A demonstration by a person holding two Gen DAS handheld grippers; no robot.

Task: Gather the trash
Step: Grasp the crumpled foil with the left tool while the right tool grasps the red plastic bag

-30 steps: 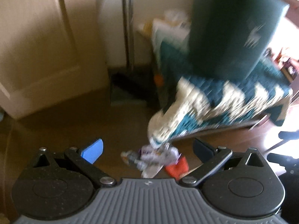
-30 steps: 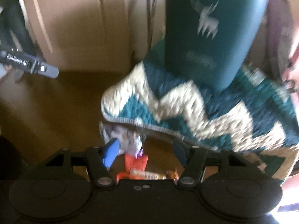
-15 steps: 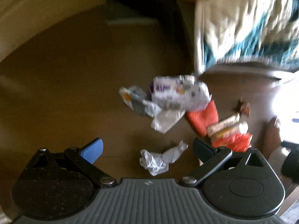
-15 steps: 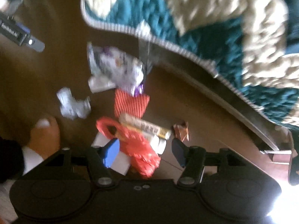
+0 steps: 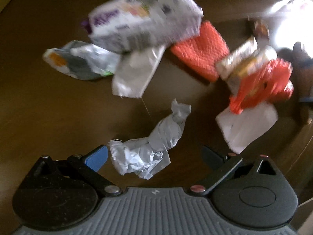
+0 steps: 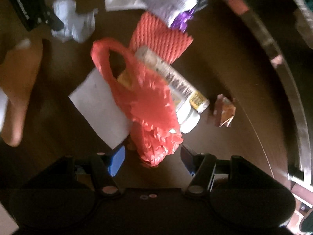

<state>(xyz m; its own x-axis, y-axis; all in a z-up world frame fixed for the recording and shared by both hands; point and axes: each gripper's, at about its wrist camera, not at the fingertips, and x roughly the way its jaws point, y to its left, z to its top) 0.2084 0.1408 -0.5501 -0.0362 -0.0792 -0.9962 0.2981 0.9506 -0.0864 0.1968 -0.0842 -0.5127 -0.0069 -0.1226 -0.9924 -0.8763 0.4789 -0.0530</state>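
Trash lies scattered on a dark brown floor. My left gripper (image 5: 154,156) is open, with a crumpled grey-white wrapper (image 5: 150,146) between its fingertips on the floor. My right gripper (image 6: 152,158) is open, just above the lower end of a red plastic bag (image 6: 144,105). Under the bag lie a white paper (image 6: 99,105) and a yellow-and-white packet (image 6: 176,82). An orange mesh net (image 6: 162,37), a white-and-purple bag (image 5: 144,19), a clear plastic piece (image 5: 135,74), a grey-and-orange wrapper (image 5: 78,60) and a small brown wrapper (image 6: 225,111) lie around.
A bare foot (image 6: 17,86) stands at the left of the right wrist view, close to the white paper. A furniture base edge (image 6: 293,82) curves along the right. The left gripper's body (image 6: 29,5) shows at the top left there.
Both grippers have tilted down and dropped from the blanket and door towards the floor. The trash now looms larger, with the crumpled wrapper and the red bag between the fingertips.
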